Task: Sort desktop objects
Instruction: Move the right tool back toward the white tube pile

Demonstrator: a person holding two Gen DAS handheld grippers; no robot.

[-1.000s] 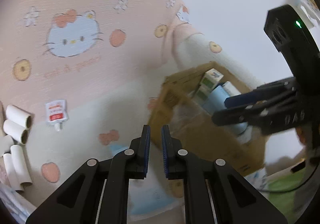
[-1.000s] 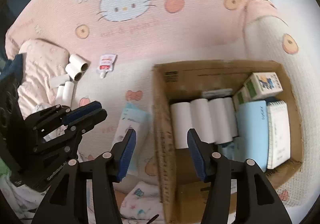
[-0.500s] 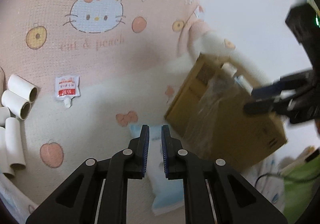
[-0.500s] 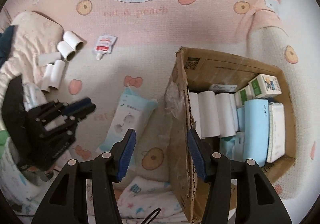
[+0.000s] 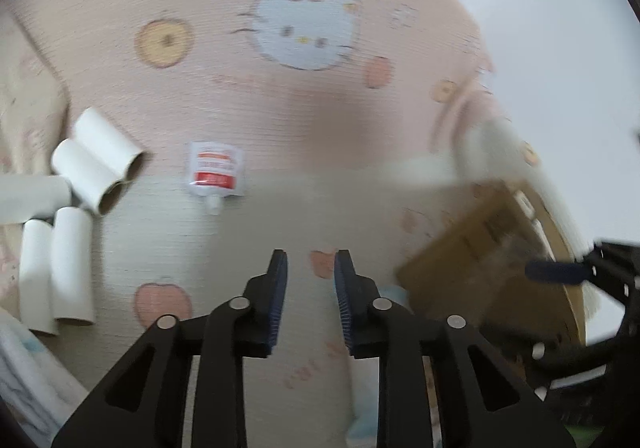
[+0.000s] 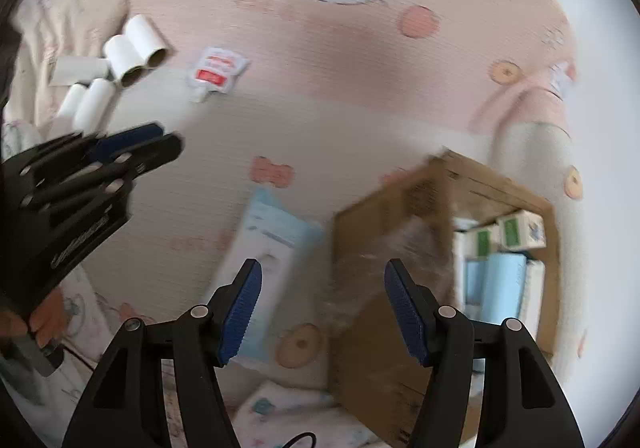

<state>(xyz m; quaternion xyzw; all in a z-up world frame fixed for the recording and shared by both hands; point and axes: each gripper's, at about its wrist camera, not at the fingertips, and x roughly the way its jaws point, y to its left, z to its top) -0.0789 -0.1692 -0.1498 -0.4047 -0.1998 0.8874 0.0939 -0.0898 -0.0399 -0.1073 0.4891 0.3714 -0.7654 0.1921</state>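
Several white paper rolls (image 5: 80, 184) lie at the left on the Hello Kitty blanket (image 5: 304, 24); they also show in the right wrist view (image 6: 120, 64). A small white and red pouch (image 5: 216, 172) lies beside them, also in the right wrist view (image 6: 216, 74). A light blue packet (image 6: 272, 256) lies next to a cardboard box (image 6: 400, 288) holding boxes and packets. My left gripper (image 5: 310, 296) is open and empty above the blanket. My right gripper (image 6: 322, 308) is wide open and empty above the packet and the box's edge.
The box (image 5: 492, 268) sits at the right in the left wrist view, blurred. A pale pillow (image 6: 60, 8) lies at the far left behind the rolls. A patterned cloth (image 6: 288, 416) lies at the near edge. A white wall (image 5: 540, 8) stands behind.
Both grippers have swung left, away from the box and toward the rolls and pouch. My left gripper's jaws have opened from nearly shut. The right gripper stays wide open.
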